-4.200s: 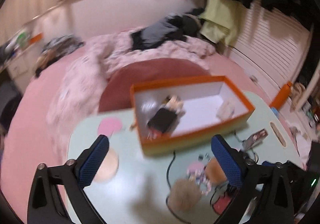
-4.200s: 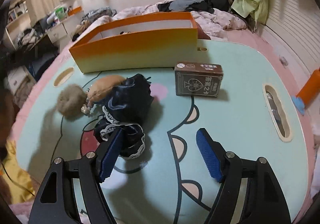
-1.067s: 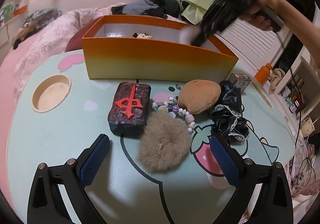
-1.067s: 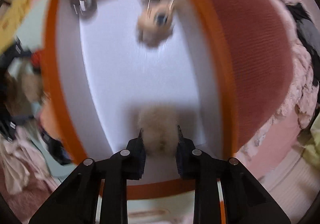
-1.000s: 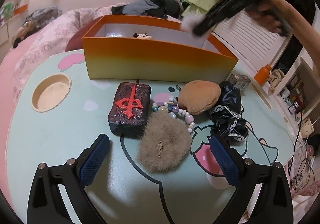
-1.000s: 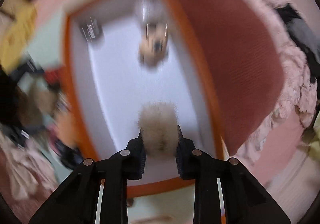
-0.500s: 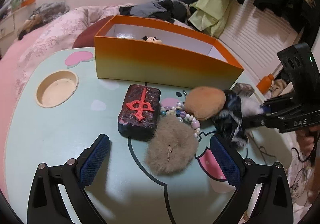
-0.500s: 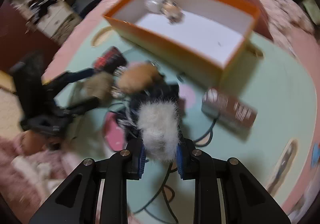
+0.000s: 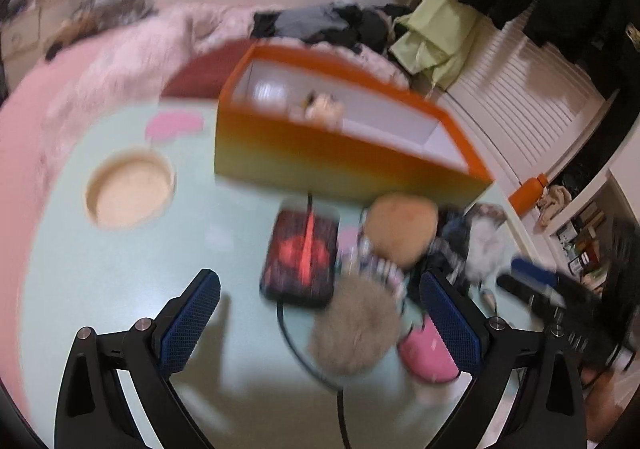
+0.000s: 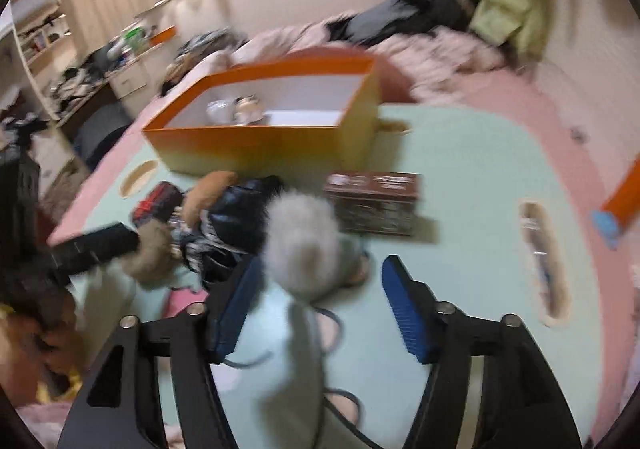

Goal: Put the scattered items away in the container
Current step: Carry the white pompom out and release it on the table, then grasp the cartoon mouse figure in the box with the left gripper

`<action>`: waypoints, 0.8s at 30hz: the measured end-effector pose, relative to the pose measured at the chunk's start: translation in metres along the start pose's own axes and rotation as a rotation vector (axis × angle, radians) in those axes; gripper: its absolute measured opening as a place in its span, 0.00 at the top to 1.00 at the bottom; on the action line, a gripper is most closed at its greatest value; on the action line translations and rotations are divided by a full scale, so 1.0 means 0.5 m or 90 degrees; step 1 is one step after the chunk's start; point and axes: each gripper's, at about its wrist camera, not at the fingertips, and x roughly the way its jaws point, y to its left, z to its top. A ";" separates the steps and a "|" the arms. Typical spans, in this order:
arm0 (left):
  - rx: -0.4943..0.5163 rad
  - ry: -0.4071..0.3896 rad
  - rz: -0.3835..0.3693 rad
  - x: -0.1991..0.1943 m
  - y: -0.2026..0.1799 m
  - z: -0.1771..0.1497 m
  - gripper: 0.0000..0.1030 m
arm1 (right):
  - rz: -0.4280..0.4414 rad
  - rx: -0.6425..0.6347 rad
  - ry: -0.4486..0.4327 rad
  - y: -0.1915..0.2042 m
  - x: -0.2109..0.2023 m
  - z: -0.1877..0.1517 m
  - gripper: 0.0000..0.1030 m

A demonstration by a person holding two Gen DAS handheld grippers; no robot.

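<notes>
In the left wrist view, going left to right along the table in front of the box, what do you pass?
Round recess → dark block with red character → tan round pouch → white fur pom-pom.

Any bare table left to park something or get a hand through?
Bare: between the round cup recess and the mahjong-print block; also between the brown card box and the slot recess. Crowded: the clutter from that block to the white pompom, before the orange box.
</notes>
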 end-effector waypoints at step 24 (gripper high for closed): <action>0.073 0.229 0.190 0.350 -0.071 0.301 0.60 | -0.109 -0.019 0.006 0.042 0.021 -0.061 0.21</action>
